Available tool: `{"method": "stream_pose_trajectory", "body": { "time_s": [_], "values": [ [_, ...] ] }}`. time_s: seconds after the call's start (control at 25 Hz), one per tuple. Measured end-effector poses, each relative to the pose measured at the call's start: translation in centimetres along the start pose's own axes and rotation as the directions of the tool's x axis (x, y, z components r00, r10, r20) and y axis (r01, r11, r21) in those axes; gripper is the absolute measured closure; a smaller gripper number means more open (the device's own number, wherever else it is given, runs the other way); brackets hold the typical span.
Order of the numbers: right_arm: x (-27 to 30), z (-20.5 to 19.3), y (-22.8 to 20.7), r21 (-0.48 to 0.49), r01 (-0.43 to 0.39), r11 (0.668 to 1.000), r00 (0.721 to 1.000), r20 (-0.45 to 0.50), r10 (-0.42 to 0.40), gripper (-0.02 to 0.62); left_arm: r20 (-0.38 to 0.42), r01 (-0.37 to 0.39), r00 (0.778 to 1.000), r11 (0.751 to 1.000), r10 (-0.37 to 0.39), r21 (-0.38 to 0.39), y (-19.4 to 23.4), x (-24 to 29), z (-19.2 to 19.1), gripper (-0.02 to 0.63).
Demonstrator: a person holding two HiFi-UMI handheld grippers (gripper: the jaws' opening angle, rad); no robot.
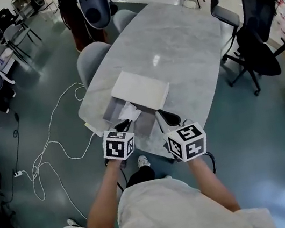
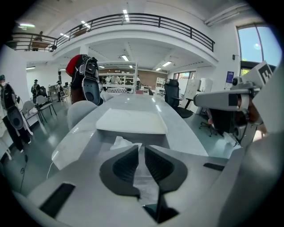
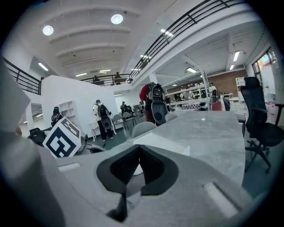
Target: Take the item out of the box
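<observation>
Stands at the near end of an oval marble table point(image 1: 185, 48), a gripper in each hand. Round about: a grey chair point(image 1: 91, 57) pushed against the table's left edge, a black office chair point(image 1: 258, 41) off its right side, a white cable point(image 1: 54, 137) looping over the floor to the left.

Near the table's front edge, an open grey box point(image 1: 110, 111). Across its far part, a flat white lid point(image 1: 141, 89), covering that end. In the open near part, crumpled white tissue paper point(image 1: 129, 111), rising above the rim and hiding whatever lies beneath.

Holds the left gripper point(image 1: 124, 124) low over the box's near end, jaws drawn almost together and pinching a fold of the tissue paper, with the sheet running down between them in the left gripper view. Keeps the right gripper point(image 1: 160, 115) just beside it, over the box's right side, jaws pressed together at the tips with nothing clamped between them, the lid just beyond them.
</observation>
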State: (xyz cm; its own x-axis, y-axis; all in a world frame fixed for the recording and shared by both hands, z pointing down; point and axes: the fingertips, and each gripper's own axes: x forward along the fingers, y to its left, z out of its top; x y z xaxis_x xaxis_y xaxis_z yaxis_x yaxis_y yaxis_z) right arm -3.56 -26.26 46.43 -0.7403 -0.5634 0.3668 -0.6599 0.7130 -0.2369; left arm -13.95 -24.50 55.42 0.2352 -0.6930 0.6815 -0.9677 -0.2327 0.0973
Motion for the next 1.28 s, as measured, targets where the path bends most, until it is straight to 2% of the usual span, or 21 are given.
{"method": "stream_pose_trajectory", "body": {
  "time_s": [0.16, 0.28, 0.48, 0.6, 0.8, 0.92, 1.28],
  "values": [
    [1.4, 0.2, -0.8, 0.013, 0.030, 0.999, 0.999, -0.014, -0.030, 0.591, -0.068, 0.047, 0.997, 0.998, -0.045, 0.037, 0.7, 2.1, -0.2, 0.574],
    [2.2, 0.0, -1.7, 0.021, 0.048, 0.999, 0.999, -0.024, -0.048, 0.591, -0.115, 0.075, 0.991, 0.995, -0.068, 0.059, 0.9, 3.7, -0.5, 0.534],
    [3.2, 0.1, -2.7, 0.034, 0.068, 0.997, 0.997, -0.040, -0.066, 0.591, -0.175, 0.090, 0.982, 0.990, -0.070, 0.106, 1.4, 5.4, -0.7, 0.525],
    [3.8, 0.1, -3.1, 0.041, 0.077, 0.996, 0.996, -0.046, -0.075, 0.591, -0.219, 0.097, 0.974, 0.982, -0.060, 0.163, 1.8, 6.5, -0.9, 0.515],
    [4.5, -0.1, -3.7, 0.052, 0.094, 0.994, 0.994, -0.059, -0.091, 0.591, -0.287, 0.133, 0.956, 0.955, -0.053, 0.265, 2.2, 8.0, -0.8, 0.508],
    [4.6, -0.3, -4.1, 0.057, 0.108, 0.993, 0.993, -0.062, -0.104, 0.591, -0.342, 0.173, 0.938, 0.935, -0.060, 0.308, 2.0, 8.5, -1.3, 0.508],
    [4.2, -0.6, -5.3, 0.084, 0.156, 0.984, 0.987, -0.059, -0.151, 0.591, -0.444, 0.209, 0.895, 0.909, -0.029, 0.361, 2.2, 9.7, -2.4, 0.511]
  ]
}}
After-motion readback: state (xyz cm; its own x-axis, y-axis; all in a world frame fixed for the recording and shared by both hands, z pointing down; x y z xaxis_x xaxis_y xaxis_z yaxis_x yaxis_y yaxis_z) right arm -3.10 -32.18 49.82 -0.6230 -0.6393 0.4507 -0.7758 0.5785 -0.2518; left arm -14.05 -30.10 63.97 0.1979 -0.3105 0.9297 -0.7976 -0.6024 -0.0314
